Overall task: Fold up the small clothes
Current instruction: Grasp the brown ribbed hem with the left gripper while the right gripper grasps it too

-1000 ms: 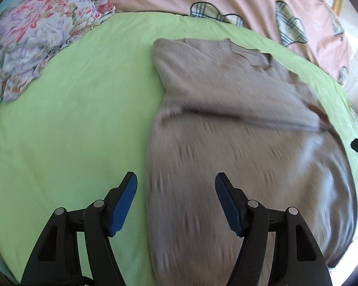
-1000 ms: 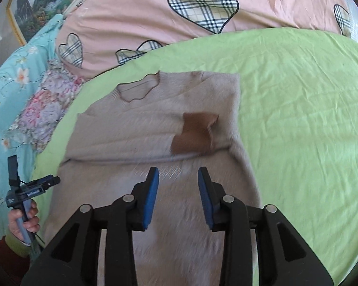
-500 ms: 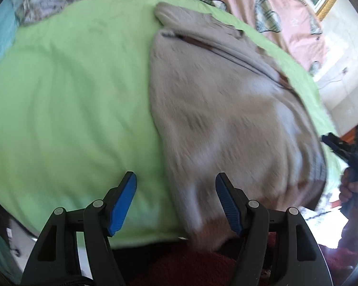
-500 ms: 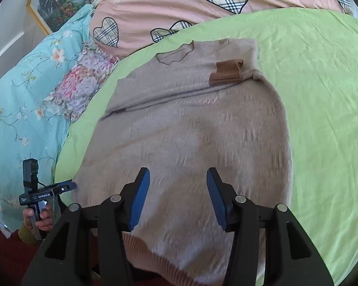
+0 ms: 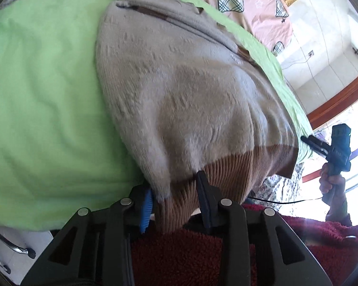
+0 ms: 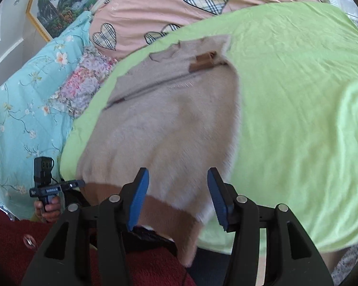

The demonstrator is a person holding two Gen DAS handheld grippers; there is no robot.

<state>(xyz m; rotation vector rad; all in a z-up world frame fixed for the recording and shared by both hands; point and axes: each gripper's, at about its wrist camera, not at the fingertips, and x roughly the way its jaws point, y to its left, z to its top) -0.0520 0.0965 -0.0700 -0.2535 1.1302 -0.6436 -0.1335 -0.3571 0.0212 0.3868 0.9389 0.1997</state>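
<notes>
A beige knitted sweater (image 5: pixel 191 90) with a brown ribbed hem (image 5: pixel 226 169) lies on the green sheet (image 5: pixel 47 95), sleeves folded across its chest. Its hem hangs over the near bed edge. My left gripper (image 5: pixel 175 194) has its fingers on either side of the hem's left corner, narrowed but with a gap; I cannot tell if they pinch it. In the right wrist view the sweater (image 6: pixel 169 128) lies ahead and my right gripper (image 6: pixel 177 190) is open, its fingers straddling the hem (image 6: pixel 164 212) near the right corner.
A pink quilt with plaid hearts (image 6: pixel 179 12) and a floral blue quilt (image 6: pixel 23 107) lie at the bed's head and side. A floral cloth (image 6: pixel 83 81) lies beside the sweater. My dark red clothing (image 5: pixel 179 257) fills the near foreground.
Both grippers pulled back from over the sweater's body to its hem at the near bed edge. The left gripper's fingers narrowed around the hem corner; the right gripper opened wider.
</notes>
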